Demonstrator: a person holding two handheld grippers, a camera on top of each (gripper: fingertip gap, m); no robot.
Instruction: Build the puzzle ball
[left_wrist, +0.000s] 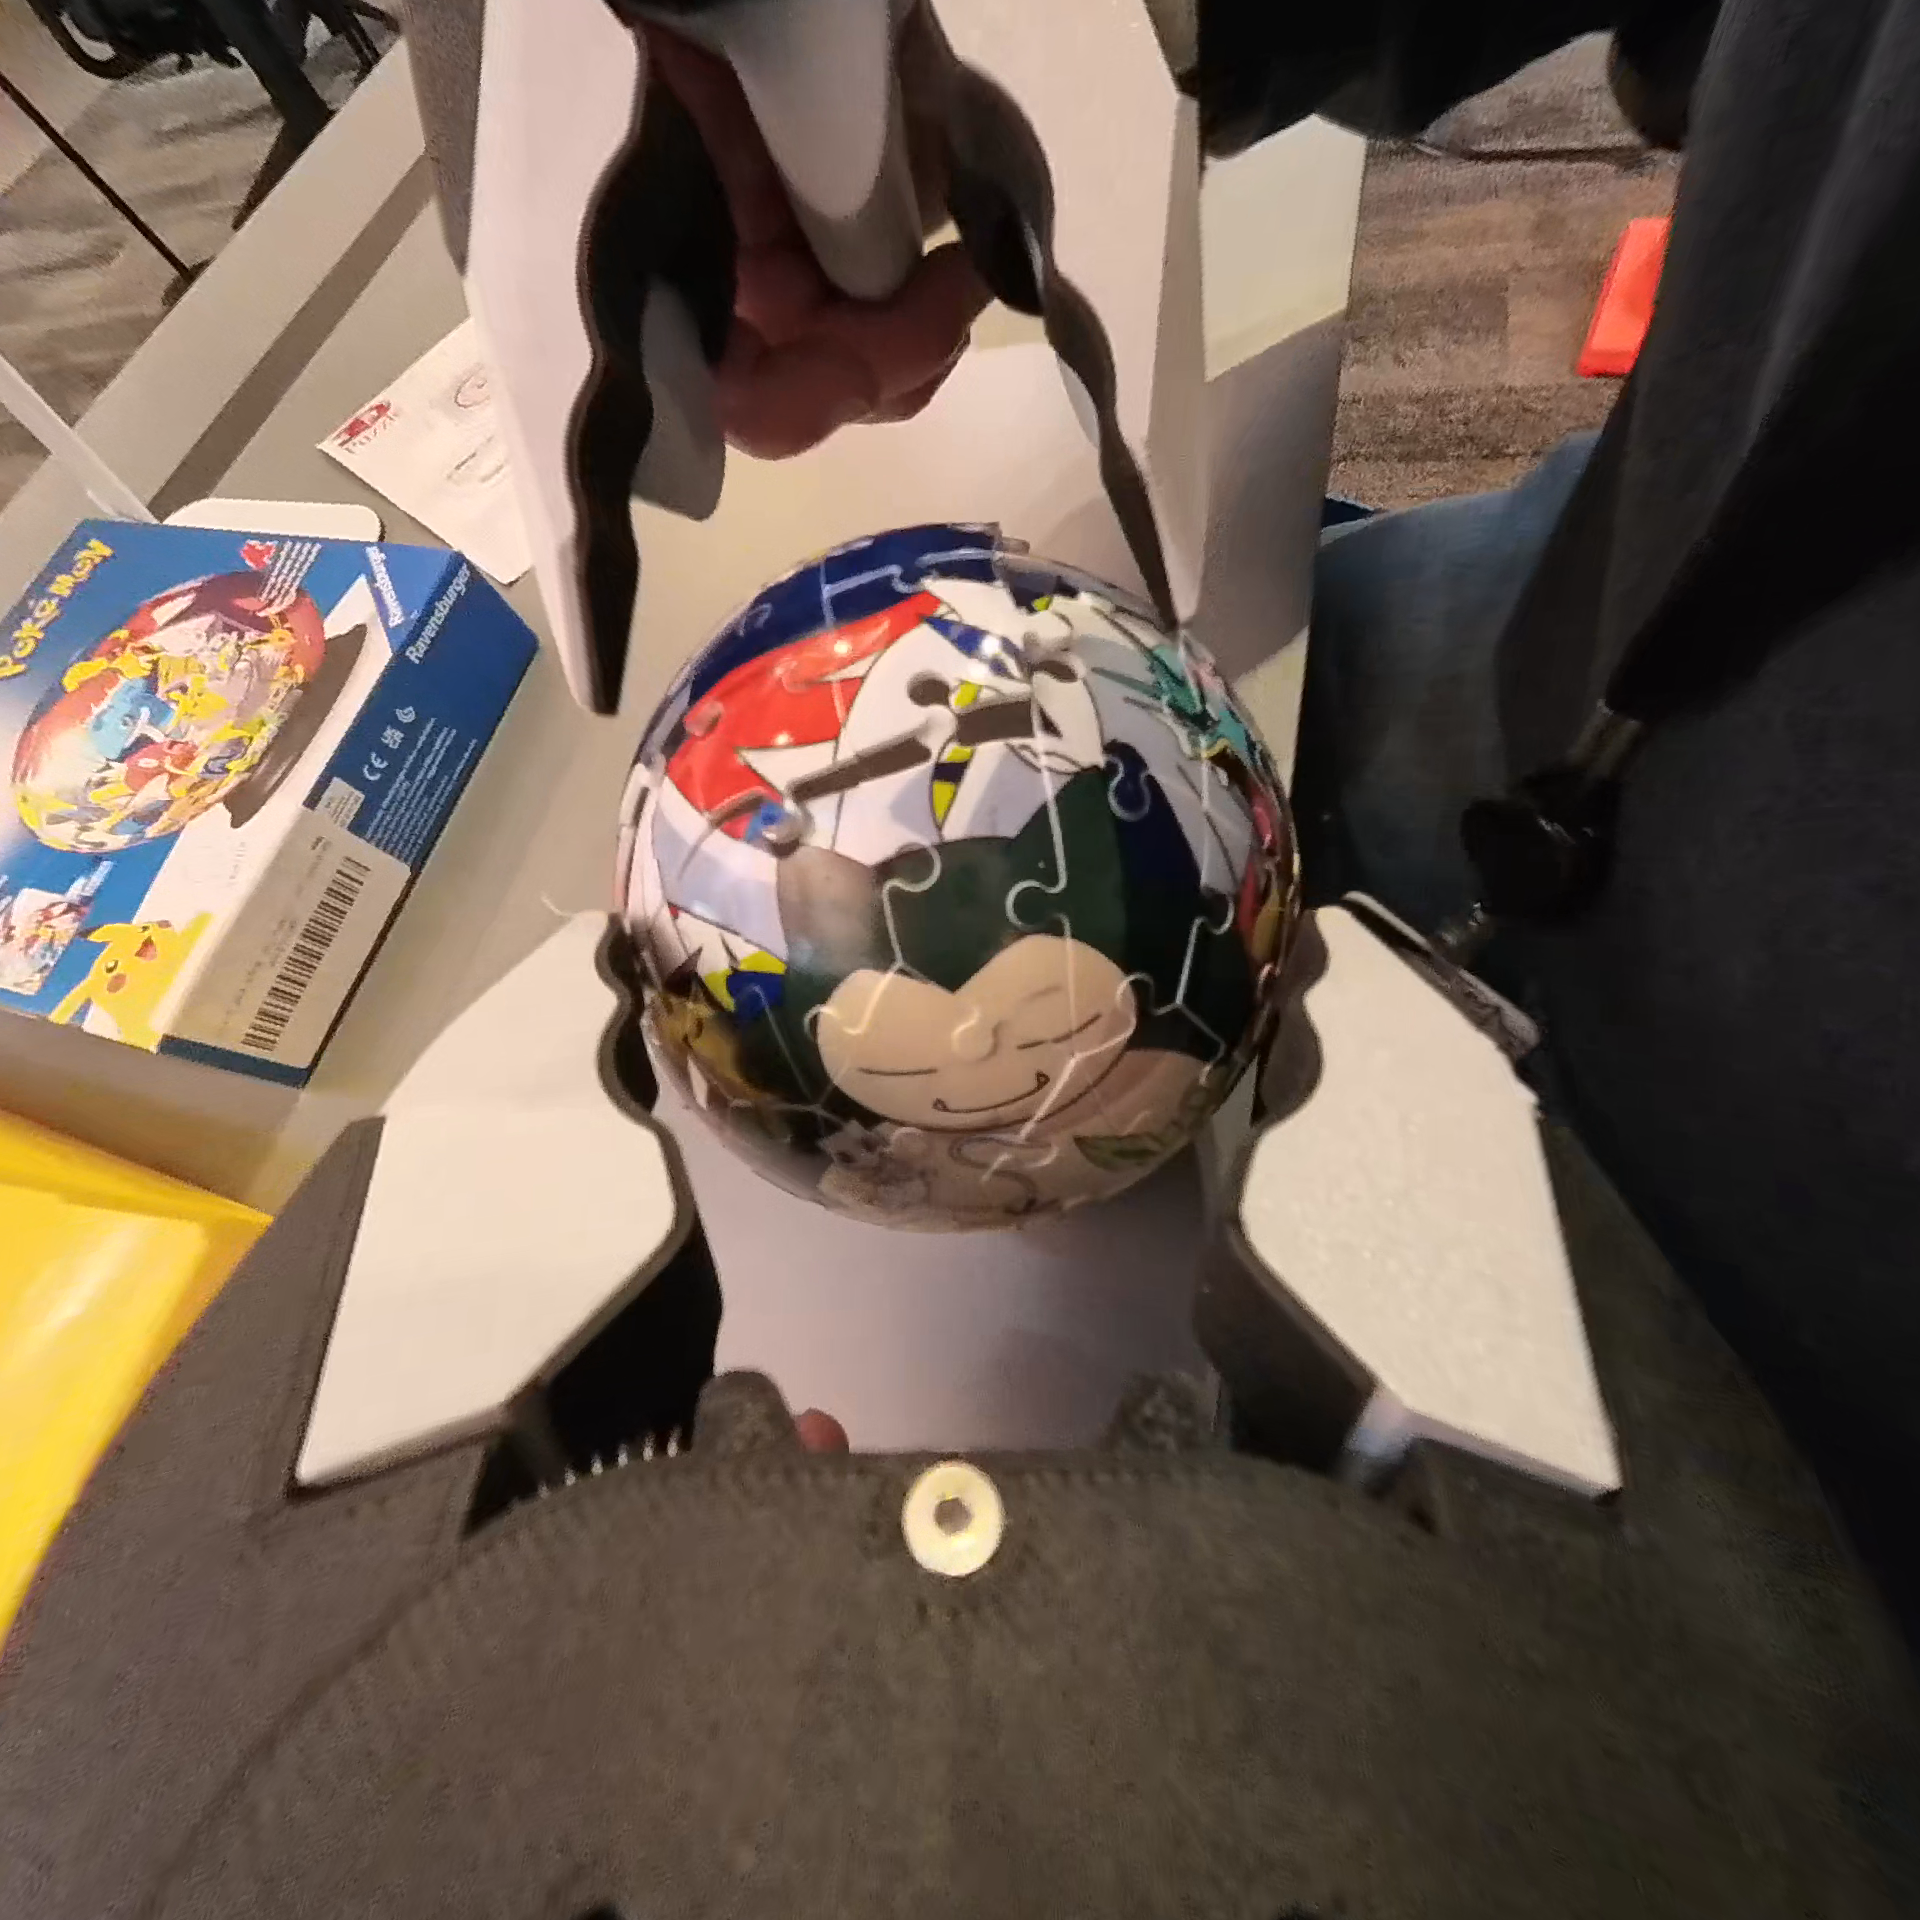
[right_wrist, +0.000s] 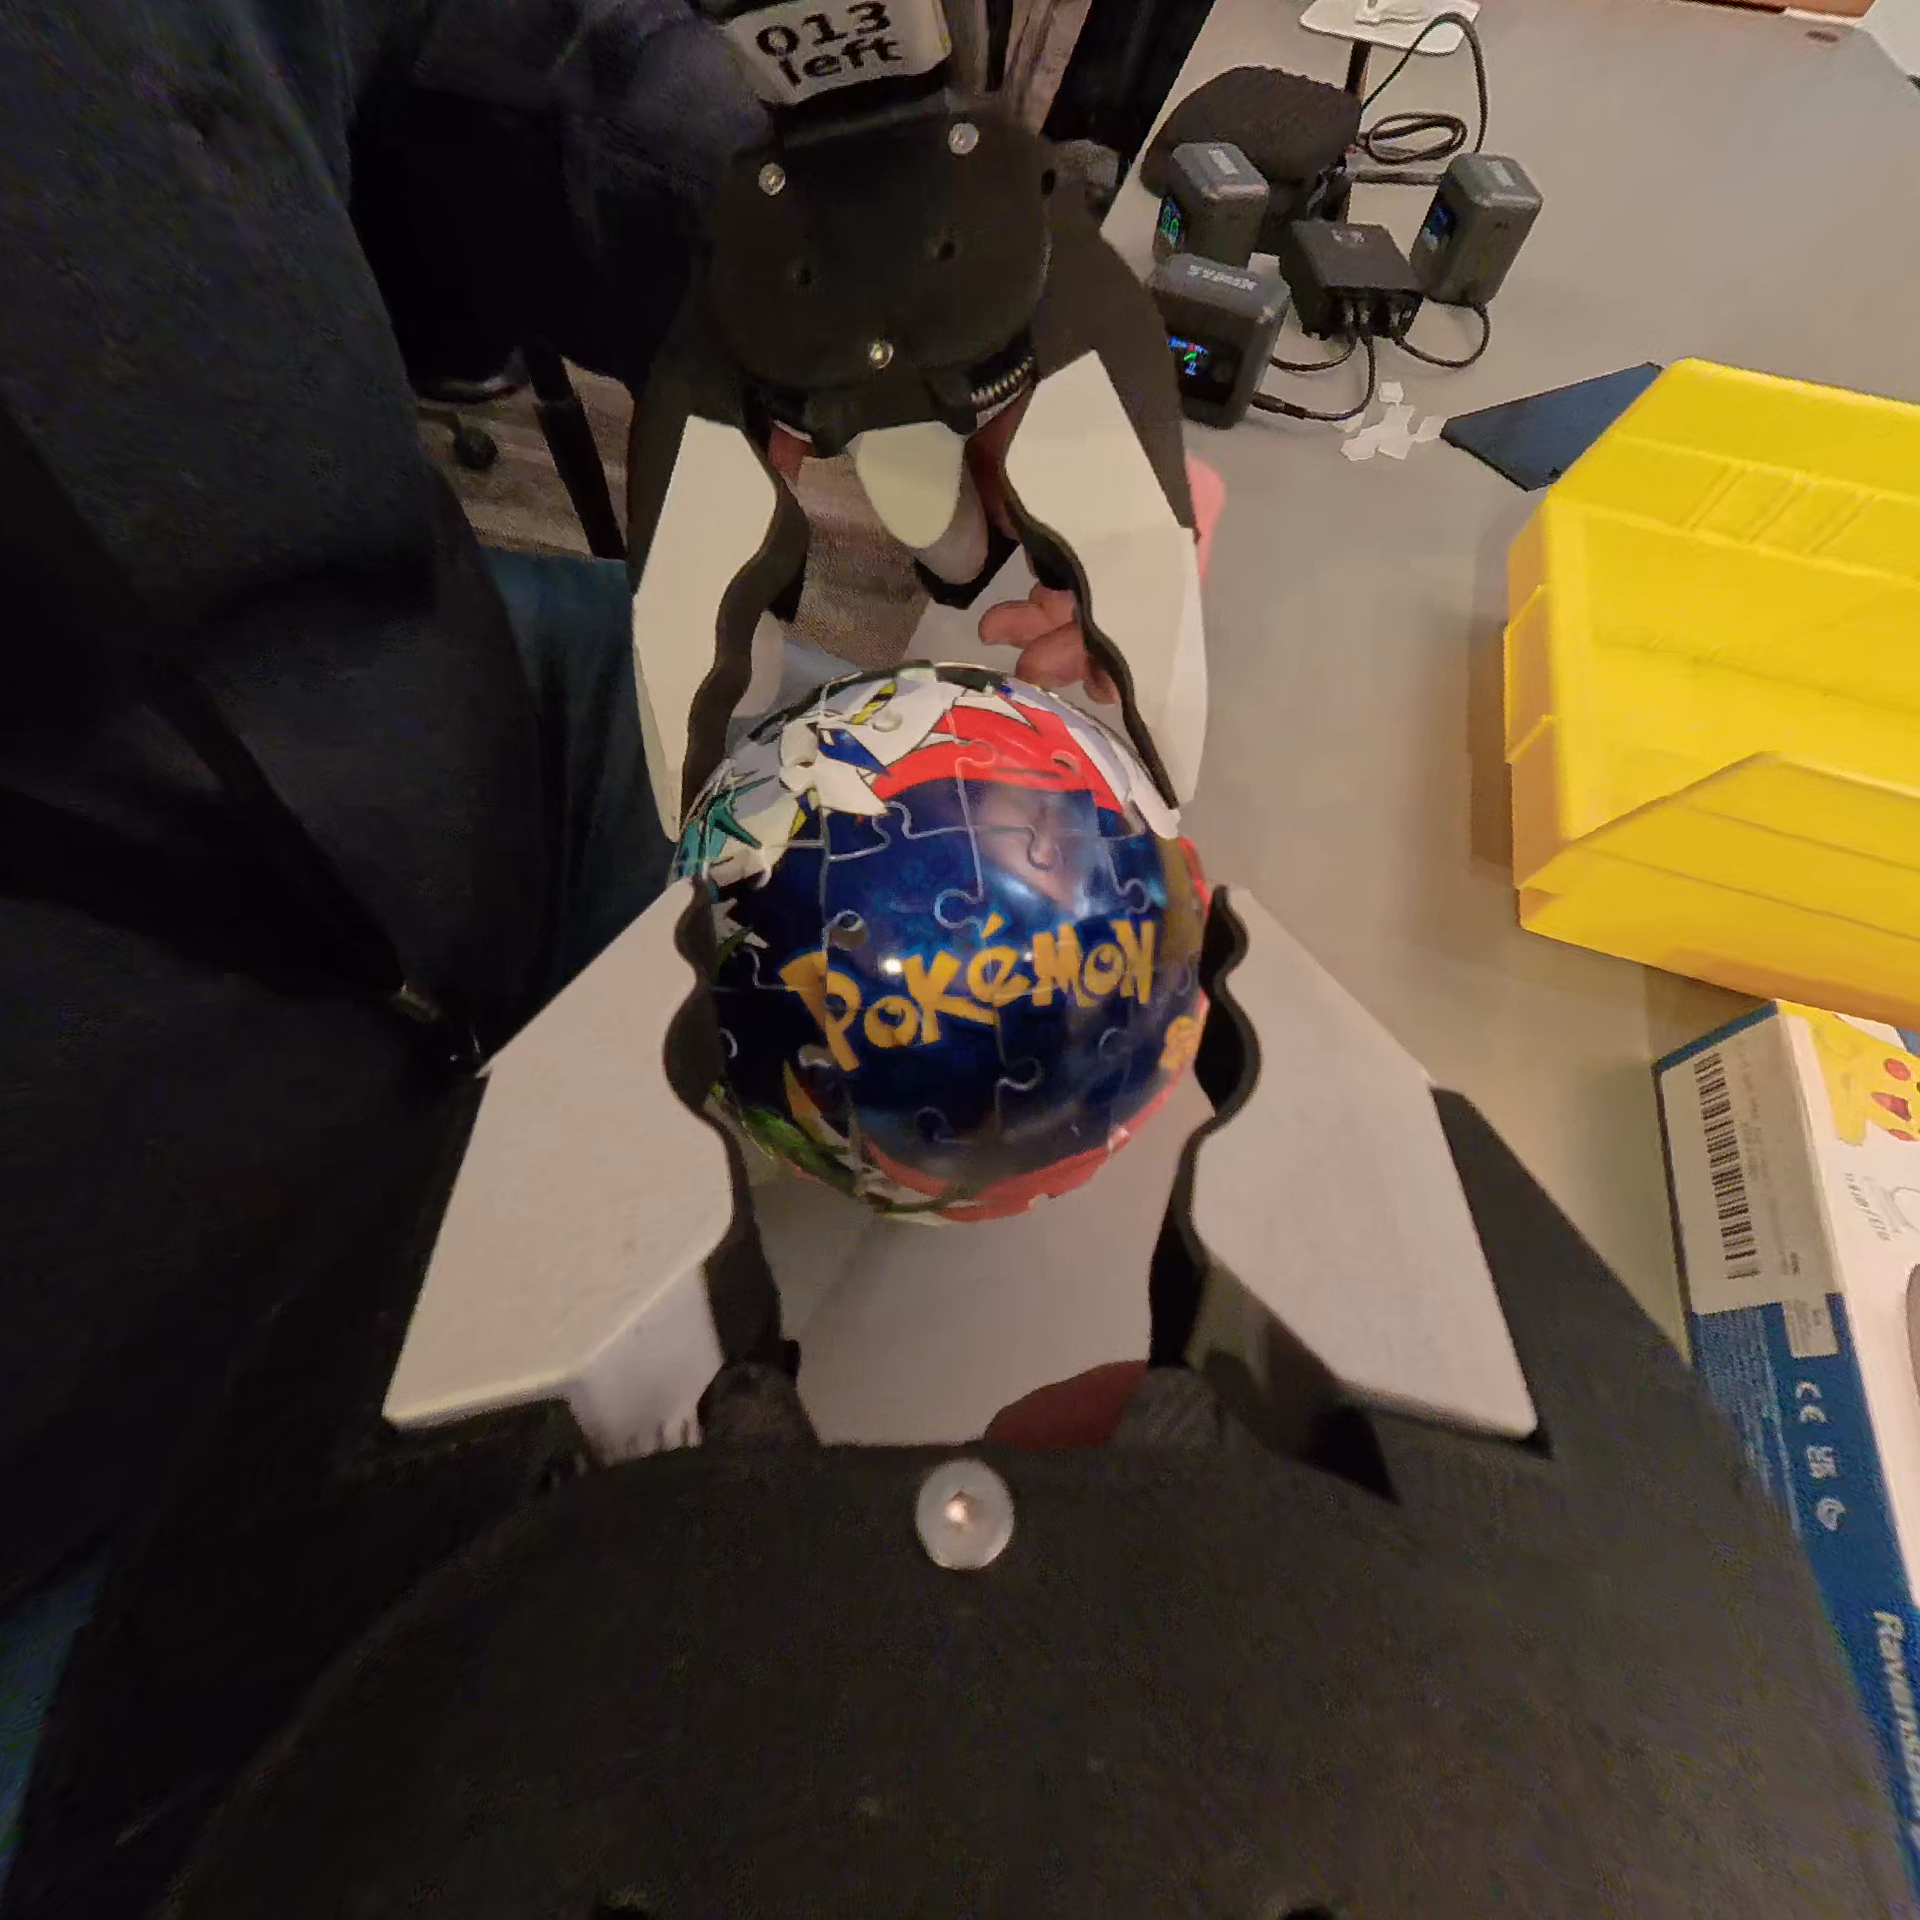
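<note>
Puzzle ball (left_wrist: 956, 883) nearly whole, held up off the grey table (left_wrist: 436, 270) between both tongs, which face each other across it. Glossy curved plastic pieces, interlocked; probably a hollow shell, so likely light, stiff under even pressure, but apt to pop apart at a seam if squeezed hard on one spot. Slick surface, strong reflections: likely to skate out of a pinch placed off the widest line. Several pieces near the top (left_wrist: 997, 665) sit proud, with open slots and gaps showing, not fully seated. Left gripper (left_wrist: 951, 997) spread wide, wavy black inner edges against the ball's flanks at about its widest girth, clasping it. Right gripper (right_wrist: 956, 997) likewise wide open to ball width, edges touching both flanks of the blue lettered side (right_wrist: 966, 997). Best hold judged to be this one: opposite flanks at the equator, gentle, away from the loose top patch. Outward: puzzle box (left_wrist: 239, 790) lying flat on the table beside the ball, a folded paper sheet (left_wrist: 436, 447) beyond it, yellow bins (right_wrist: 1714, 644) stacked farther off, small black devices with cables (right_wrist: 1340, 260) at the far table edge.
</note>
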